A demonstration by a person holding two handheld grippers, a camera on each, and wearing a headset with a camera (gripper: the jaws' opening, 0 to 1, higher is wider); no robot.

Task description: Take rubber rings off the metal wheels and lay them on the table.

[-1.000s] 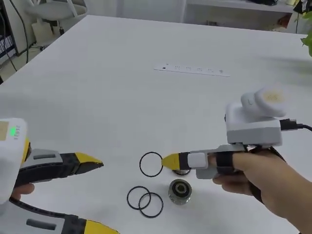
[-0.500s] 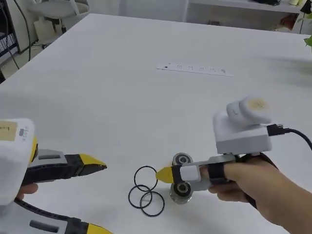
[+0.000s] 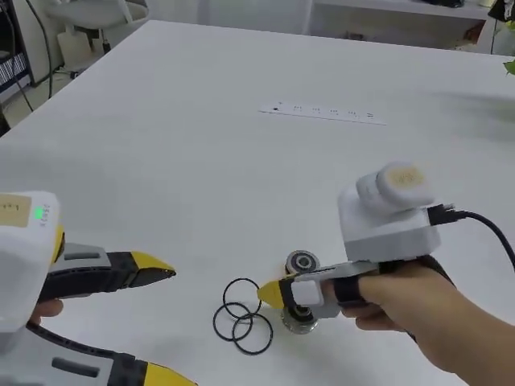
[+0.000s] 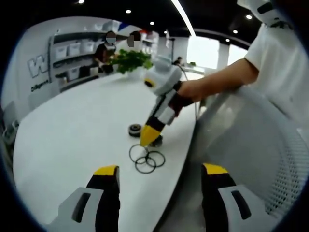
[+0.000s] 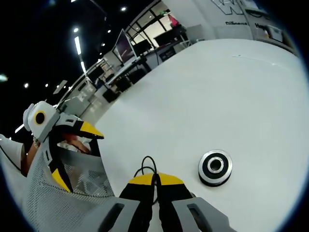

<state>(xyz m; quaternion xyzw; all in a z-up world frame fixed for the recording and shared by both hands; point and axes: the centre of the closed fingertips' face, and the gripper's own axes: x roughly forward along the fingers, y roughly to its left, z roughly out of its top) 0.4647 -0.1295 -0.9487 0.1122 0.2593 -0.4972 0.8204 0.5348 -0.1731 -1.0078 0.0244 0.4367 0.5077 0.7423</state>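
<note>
**Right claw closed at the rings, left claw spread**

You held the right claw (image 3: pixel 269 294) low over the tabletop (image 3: pixel 201 161). Its jaws were pressed together, and the right gripper view showed the two yellow tips meeting with barely a seam between them. The tip touched the edge of the nearest of three rings (image 3: pixel 241 315). I could not tell whether that ring's edge was caught between the jaws.

The three rings lay on the tabletop in a small overlapping cluster, just to the left of the tip. They were off both wheels. The near wheel (image 3: pixel 299 318) sat under the right claw and was partly hidden by it. The far wheel (image 3: pixel 302 262) lay flat just beyond it, bore up, touching neither the claw nor the rings. I could not tell whether either wheel carried a ring.

Your hand (image 3: pixel 402 310) wrapped the right claw's grip, and a cable (image 3: pixel 483 227) ran off to the right.

The left claw (image 3: pixel 181 326) hung at the near left, well apart from the rings. Its jaws were spread wide and pointed towards the cluster. A power strip (image 3: pixel 322 113) lay far across the tabletop.
</note>
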